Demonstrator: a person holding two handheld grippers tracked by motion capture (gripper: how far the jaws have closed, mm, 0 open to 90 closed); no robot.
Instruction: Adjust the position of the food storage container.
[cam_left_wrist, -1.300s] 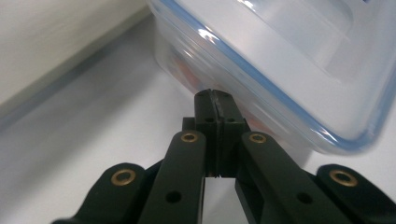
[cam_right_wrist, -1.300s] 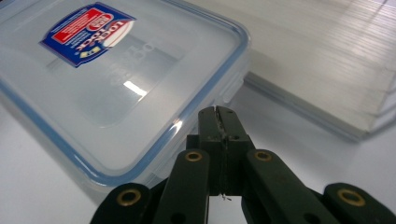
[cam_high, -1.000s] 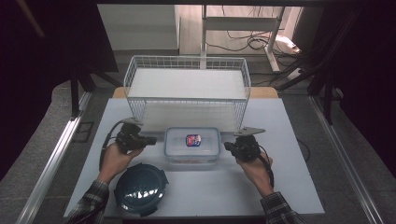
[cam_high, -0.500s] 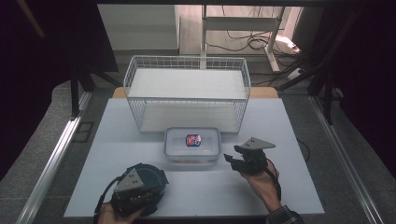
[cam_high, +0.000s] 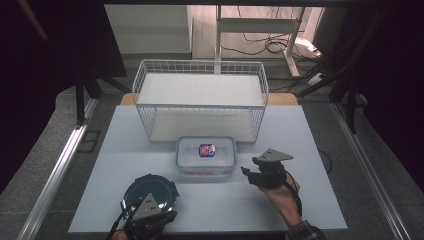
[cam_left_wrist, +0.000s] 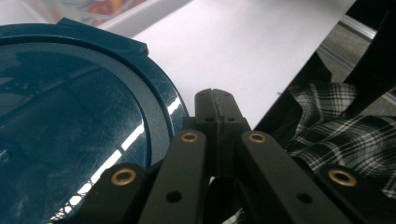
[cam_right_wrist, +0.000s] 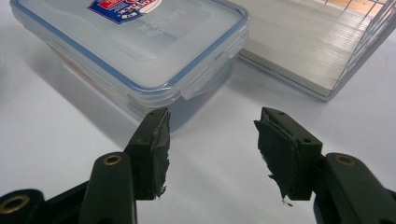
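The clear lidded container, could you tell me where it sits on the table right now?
In the high view the clear container sits mid-table, just in front of the white wire basket, with the right gripper open beside its right end.

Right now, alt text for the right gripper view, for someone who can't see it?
The right hand-held gripper has open jaws with nothing between them, pointing at the latched corner of a clear lidded container on the white table. A white wire basket stands behind the container at upper right.
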